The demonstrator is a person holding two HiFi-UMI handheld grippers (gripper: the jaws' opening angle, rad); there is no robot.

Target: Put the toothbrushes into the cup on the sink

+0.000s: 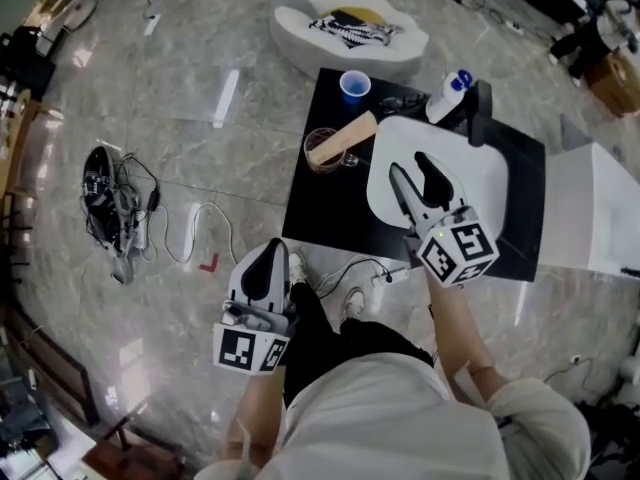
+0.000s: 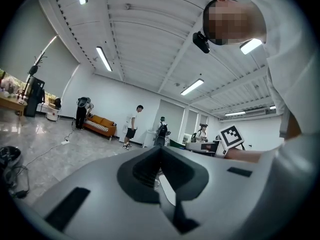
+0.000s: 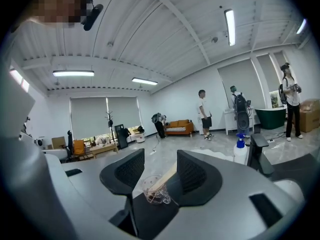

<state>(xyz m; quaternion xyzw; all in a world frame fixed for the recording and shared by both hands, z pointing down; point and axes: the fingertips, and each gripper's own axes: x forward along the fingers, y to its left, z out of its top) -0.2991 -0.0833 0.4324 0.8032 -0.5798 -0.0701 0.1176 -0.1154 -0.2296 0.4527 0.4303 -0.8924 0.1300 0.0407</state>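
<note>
A tangle of cables (image 1: 120, 208) lies on the floor well out to the left of the left gripper (image 1: 266, 268), with bare floor between them. This gripper hangs over the floor, off the near left corner of the black counter (image 1: 320, 208). It is clenched with nothing in it: in the left gripper view its pads meet in a closed V. That view looks out level across the room and shows neither the counter nor the cup.

Ahead and to the left of the right gripper (image 1: 410, 168), the clear cup (image 1: 325, 150) stands on the counter just beside the left rim of the white sink (image 1: 480, 178). A tan bundle leans out of it toward the sink. These are taken for the toothbrushes (image 1: 343, 138), though no bristles or single handles can be made out. A small blue cup (image 1: 354, 86) stands farther ahead, at the counter's far edge.

The right gripper is released, jaws apart, and hovers over the sink bowl holding nothing. In the right gripper view the cup (image 3: 155, 190) shows low in the gap between the jaws but well beyond them. Its base is cut off by the gripper body. The near part of the sink is hidden under the gripper.

Ahead and right of it, a white spray bottle (image 1: 448, 98) and the black faucet (image 1: 480, 113) crowd the sink's far rim. To its right, the counter ends against a white block cut off by the picture's edge.
</note>
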